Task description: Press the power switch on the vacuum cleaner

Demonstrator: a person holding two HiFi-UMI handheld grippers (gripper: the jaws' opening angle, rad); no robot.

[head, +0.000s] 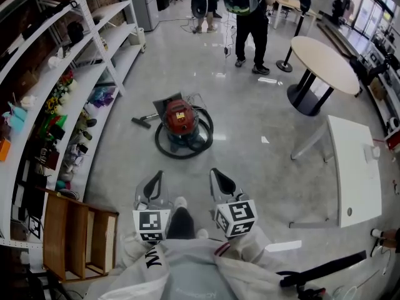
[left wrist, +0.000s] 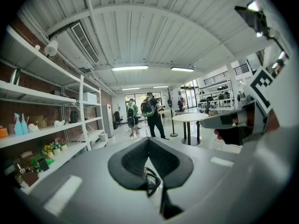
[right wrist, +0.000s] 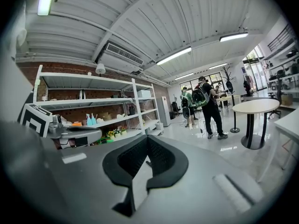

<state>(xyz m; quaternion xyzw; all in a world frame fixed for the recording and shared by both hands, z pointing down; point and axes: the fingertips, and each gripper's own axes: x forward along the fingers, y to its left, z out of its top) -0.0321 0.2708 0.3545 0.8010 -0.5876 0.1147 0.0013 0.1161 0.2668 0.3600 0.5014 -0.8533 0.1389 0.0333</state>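
Note:
The red canister vacuum cleaner (head: 180,119) stands on the grey floor ahead of me, with its black hose (head: 185,147) coiled around it and a nozzle (head: 141,121) lying to its left. Both grippers hang low in the head view, well short of the vacuum and touching nothing. My left gripper (head: 154,185) has its jaws together, and so does my right gripper (head: 221,181). In the left gripper view the jaws (left wrist: 148,141) meet at the tips, and a dark loop of hose (left wrist: 152,181) shows through the gap below them. The right gripper (right wrist: 147,139) is likewise shut and empty.
White shelving (head: 75,74) with small items runs along the left. A wooden crate (head: 78,236) stands at lower left. A round table (head: 325,61) and a white rectangular table (head: 356,167) are on the right. Two people (head: 250,11) stand at the far end.

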